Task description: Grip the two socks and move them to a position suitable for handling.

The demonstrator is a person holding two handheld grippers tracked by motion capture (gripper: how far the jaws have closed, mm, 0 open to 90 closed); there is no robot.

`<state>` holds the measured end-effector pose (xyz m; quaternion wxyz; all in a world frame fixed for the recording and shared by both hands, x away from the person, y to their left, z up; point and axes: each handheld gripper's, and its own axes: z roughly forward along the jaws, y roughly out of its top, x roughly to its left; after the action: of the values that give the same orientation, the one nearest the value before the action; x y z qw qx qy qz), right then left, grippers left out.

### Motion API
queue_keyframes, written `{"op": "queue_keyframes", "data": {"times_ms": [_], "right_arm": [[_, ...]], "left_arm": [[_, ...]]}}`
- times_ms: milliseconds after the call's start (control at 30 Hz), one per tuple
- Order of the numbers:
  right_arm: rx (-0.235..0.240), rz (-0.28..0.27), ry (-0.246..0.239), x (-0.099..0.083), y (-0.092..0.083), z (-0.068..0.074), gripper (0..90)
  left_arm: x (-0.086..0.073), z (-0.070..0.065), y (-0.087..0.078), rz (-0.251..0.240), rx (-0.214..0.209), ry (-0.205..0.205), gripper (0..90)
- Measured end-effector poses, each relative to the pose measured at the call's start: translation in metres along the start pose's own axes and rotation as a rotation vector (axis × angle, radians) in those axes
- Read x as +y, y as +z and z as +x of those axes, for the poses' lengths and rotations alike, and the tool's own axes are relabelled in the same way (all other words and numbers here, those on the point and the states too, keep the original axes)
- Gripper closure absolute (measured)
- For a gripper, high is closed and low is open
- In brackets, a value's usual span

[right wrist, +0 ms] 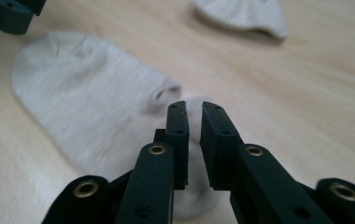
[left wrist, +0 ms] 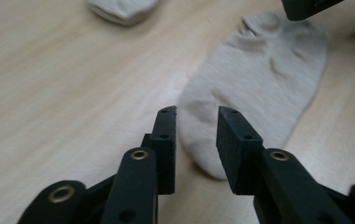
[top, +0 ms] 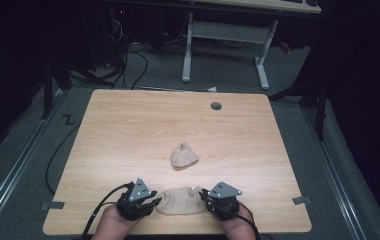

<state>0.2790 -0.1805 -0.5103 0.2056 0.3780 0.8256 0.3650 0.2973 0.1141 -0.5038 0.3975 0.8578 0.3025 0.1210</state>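
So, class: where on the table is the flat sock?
In the high view the flat sock lies at the near table edge, between the left gripper and right gripper.

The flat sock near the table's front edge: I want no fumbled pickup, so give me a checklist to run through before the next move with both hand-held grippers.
1. Flat sock lies spread out between the two grippers: ok.
2. Left hand-held gripper lined up with one end of the sock, jaws apart, no cloth pinched: ok.
3. Right hand-held gripper lined up with the sock's other end, jaws only narrowly apart: not ok, widen first.
4. Whether either gripper's pads already touch the cloth: cannot tell.
5. Bunched sock lies apart, farther up the table, out of the way: ok.
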Motion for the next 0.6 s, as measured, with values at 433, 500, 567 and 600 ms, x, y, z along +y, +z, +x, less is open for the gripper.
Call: {"op": "queue_keyframes", "data": {"times_ms": [433,500,567,600], "right_arm": [[-0.064,0.019,0.027,0.077,0.074,-0.045,88.9],[-0.069,0.039,0.035,0.084,0.086,-0.049,88.9],[-0.073,0.063,0.033,0.089,0.098,-0.053,88.8],[-0.078,0.081,0.033,0.090,0.104,-0.055,88.8]], "left_arm": [[-0.005,0.053,-0.015,-0.086,0.087,-0.134,58.1],[-0.006,0.056,-0.017,-0.092,0.093,-0.143,58.0],[-0.007,0.058,-0.019,-0.091,0.089,-0.148,58.0],[-0.007,0.058,-0.019,-0.091,0.089,-0.148,58.0]]}}
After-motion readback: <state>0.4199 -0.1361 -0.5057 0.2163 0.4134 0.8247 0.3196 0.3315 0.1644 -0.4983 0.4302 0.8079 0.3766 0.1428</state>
